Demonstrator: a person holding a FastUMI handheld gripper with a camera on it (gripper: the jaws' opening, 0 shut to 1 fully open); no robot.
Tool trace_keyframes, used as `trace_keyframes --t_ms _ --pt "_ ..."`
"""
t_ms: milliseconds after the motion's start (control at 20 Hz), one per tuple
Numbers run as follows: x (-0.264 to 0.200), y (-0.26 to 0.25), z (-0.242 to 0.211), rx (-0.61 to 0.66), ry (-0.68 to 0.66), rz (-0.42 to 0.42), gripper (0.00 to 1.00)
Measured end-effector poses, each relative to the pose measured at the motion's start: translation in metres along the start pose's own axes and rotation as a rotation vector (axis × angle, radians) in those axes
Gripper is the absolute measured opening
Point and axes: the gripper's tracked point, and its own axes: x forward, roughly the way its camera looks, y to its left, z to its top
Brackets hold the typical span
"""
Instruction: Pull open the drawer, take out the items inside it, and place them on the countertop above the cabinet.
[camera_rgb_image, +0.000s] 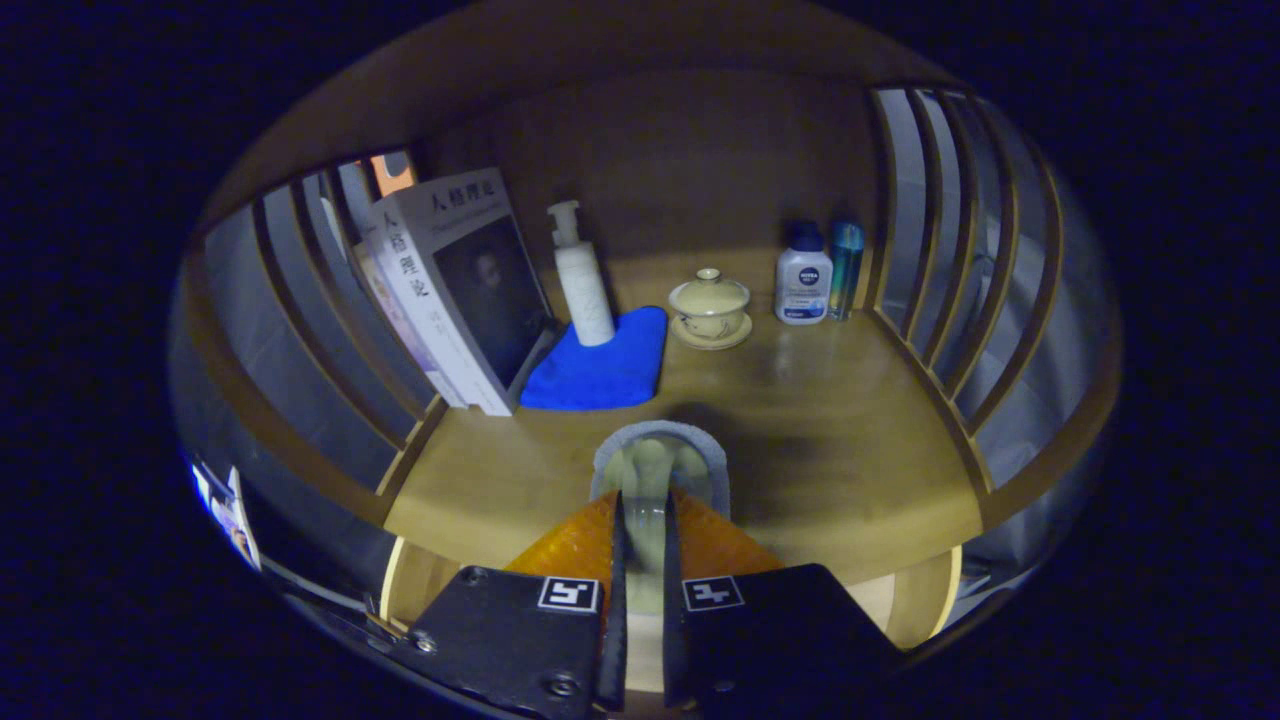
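My fingers (640, 520) are drawn close together with only a thin gap, and pinched in that gap is a small pale thing (655, 475), a rounded, glossy, partly see-through shape with a grey felt-like rim around it; I cannot tell exactly what it is, but both fingers look pressed on it, so I judge it to be an item lifted from the drawer. It hangs over the near part of the table (820, 430), the smooth, slightly shiny wooden top of the cabinet, and a soft shadow falls just beyond it. So I take the step in hand to be the set-down: the next move calls for lowering the item onto the bare wood just ahead, then parting the fingers gently so it does not tip or roll. Beyond the fingers lies a folded blue cloth (600, 370), soft and matte, with a slim white pump bottle (583, 285) standing on its far edge. Left of that, books (460, 290) lean against curved wooden slats (320, 320). Further right sits a lidded ceramic cup (710, 305) on a saucer, then a squat white bottle (803, 285) touching a slim teal one (846, 268).
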Motion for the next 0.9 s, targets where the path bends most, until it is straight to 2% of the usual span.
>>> trace_keyframes --t_ms 300,650,850,900 --pt "0.028 -0.005 0.004 0.036 0.012 0.007 0.17" --pt "0.039 0.000 0.004 0.052 0.001 0.023 0.18" --pt "0.042 0.002 -0.002 0.059 0.009 0.063 0.24" --pt "0.038 0.002 0.000 0.057 0.000 0.058 0.33"
